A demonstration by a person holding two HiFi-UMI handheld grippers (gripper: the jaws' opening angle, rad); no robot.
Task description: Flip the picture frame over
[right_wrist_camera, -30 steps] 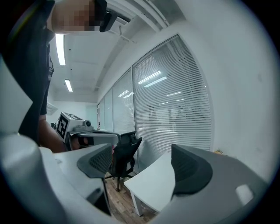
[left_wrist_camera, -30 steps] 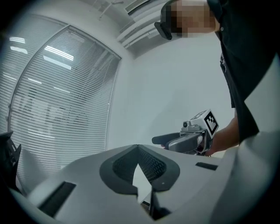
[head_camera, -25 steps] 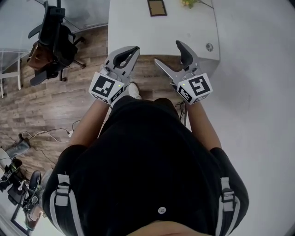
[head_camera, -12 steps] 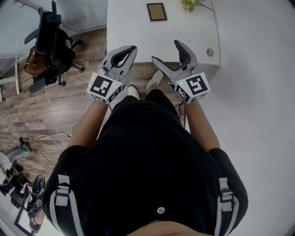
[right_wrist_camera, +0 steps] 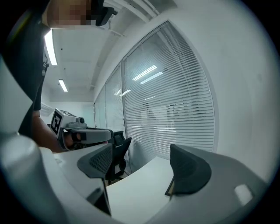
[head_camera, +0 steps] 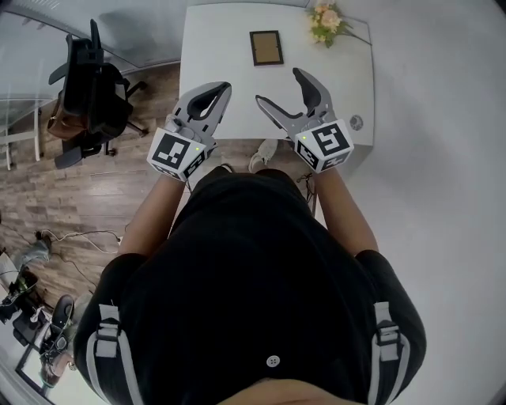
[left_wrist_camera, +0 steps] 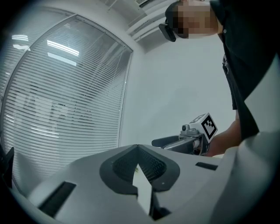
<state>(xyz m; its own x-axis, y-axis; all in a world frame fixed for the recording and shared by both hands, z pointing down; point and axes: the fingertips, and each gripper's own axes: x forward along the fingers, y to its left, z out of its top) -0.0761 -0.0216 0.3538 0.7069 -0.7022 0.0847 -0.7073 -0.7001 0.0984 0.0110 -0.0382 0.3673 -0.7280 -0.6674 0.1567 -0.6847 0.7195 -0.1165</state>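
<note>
Now: picture frame [head_camera: 266, 47] lies flat on far part of white bench [head_camera: 213, 39], near flowers [head_camera: 326, 22]. L gripper [head_camera: 220, 87] fingers pressed together, nothing held. R gripper [head_camera: 278, 87] fingers wide apart, nothing between. Both well short of frame.

A white table [head_camera: 213, 47] is standing just ahead of the left claw [head_camera: 221, 87] and the right claw [head_camera: 279, 87]; a wooden floor [head_camera: 95, 190] is spreading out to the left of the left claw, with a black office chair [head_camera: 87, 79] sitting on it; cables [head_camera: 87, 232] are trailing over the boards behind that claw; a plain white wall [head_camera: 443, 119] is running along to the right of the right claw; slatted blinds [right_wrist_camera: 175, 100] are covering tall windows beyond that claw; strip lights [right_wrist_camera: 49, 46] are glowing on the ceiling above it.
</note>
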